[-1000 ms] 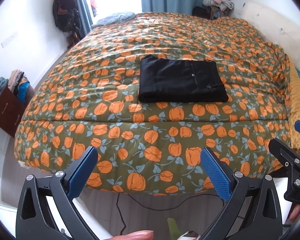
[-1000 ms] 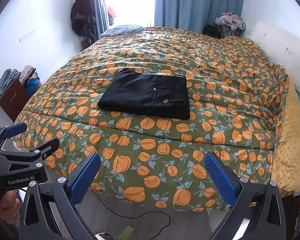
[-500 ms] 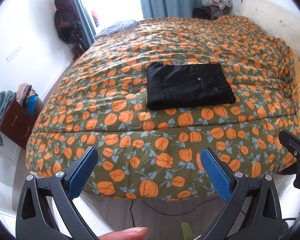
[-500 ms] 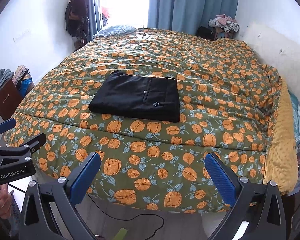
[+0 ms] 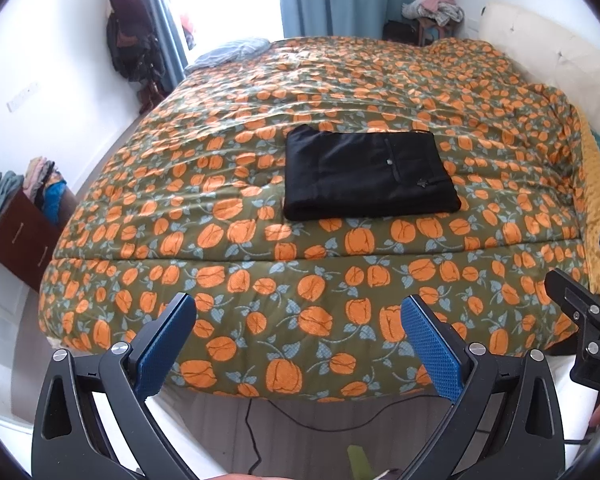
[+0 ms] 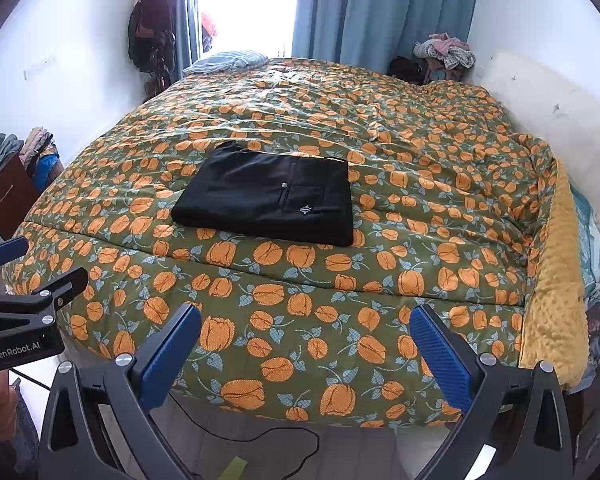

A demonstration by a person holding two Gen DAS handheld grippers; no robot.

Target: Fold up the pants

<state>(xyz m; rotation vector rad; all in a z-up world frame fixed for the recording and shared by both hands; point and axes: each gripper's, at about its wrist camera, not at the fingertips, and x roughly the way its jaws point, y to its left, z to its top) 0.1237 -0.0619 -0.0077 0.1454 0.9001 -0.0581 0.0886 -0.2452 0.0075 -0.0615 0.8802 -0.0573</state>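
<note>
Pants (image 5: 366, 174), black, lie folded into a flat rectangle near the middle of the bed, on a green quilt (image 5: 260, 92) printed with orange pumpkins; a small pale button and a tiny emblem show on the top layer; both grippers hang well apart from them, off the near edge of the bed; the left gripper (image 5: 298, 344) has its blue fingers (image 5: 430, 346) spread wide, holding nothing; the right gripper (image 6: 304, 350) likewise stands spread and empty; a black cable (image 6: 260, 438) trails across the floor below.
</note>
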